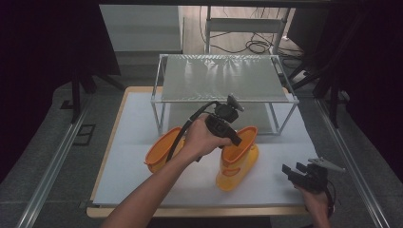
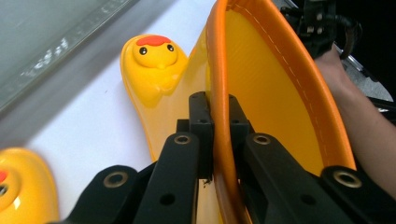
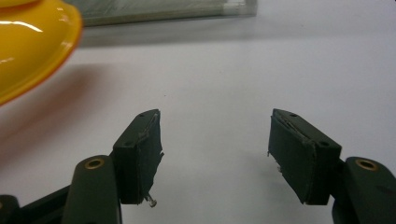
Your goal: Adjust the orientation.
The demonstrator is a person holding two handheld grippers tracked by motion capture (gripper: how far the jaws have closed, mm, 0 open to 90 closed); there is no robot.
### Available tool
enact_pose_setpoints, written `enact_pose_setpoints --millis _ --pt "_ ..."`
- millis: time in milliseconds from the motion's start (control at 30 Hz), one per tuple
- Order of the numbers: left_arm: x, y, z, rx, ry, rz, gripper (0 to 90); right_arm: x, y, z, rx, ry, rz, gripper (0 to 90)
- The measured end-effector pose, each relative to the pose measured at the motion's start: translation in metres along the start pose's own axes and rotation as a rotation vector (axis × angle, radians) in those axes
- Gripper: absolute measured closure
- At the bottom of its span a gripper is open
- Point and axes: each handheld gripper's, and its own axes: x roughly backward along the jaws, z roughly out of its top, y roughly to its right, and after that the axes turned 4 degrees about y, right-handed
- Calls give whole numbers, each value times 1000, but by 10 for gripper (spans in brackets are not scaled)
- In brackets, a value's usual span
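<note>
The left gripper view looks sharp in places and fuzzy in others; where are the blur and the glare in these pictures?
Left gripper view: the boot rim at the jaws is sharp; the second boot in the corner is blurred, with a bright highlight. Right gripper view: the yellow boot up close is soft with white glare streaks. High view: the shelf top mirrors light; the surroundings are dark.

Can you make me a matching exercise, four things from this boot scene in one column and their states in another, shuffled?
Things:
1. left tool
2. right tool
3. standing boot
4. lying boot

States:
A. on its side on the table
B. open, holding nothing
C. upright, pinched at its rim
D. shut on an orange rim

Pairs: 1-D, 2-B, 3-C, 4-A
</note>
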Motion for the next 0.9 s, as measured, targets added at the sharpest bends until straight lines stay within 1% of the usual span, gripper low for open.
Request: enact_pose_setpoints --millis 33,100,133,167,333,400,433,467,533,633,800,867,900 --pt "0 0 0 0 0 0 866 0 0 0 1 5 0 345" --pt "9 -5 -10 12 12 5 866 0 -1 0 3 3 0 345" --pt "9 -5 -10 12 12 5 866 0 -1 0 2 3 0 345" --pt "15 -9 -19 11 15 17 866 0 -1 0 3 2 0 345" --pt "30 -21 -40 15 24 33 866 -3 -2 -1 6 -6 0 346" --pt "33 -25 -45 14 26 52 866 -3 -3 -1 7 -8 0 345" --pt "33 -25 -45 14 26 52 866 -3 -3 -1 7 -8 0 345" --pt "35 -29 -51 15 19 58 866 -3 -4 -1 7 -8 0 345" --pt "37 -33 -56 11 11 71 866 -4 -4 -1 9 -7 1 345" --pt "37 -39 -63 13 5 83 866 -4 -4 -2 10 -9 1 346" --pt "38 -51 -76 27 1 101 866 -4 -4 -2 11 -11 1 346" --pt "38 -52 -78 25 -2 104 866 -4 -4 -2 11 -10 0 346" --pt "40 -56 -82 20 -4 123 865 -4 -3 -2 10 -10 0 346"
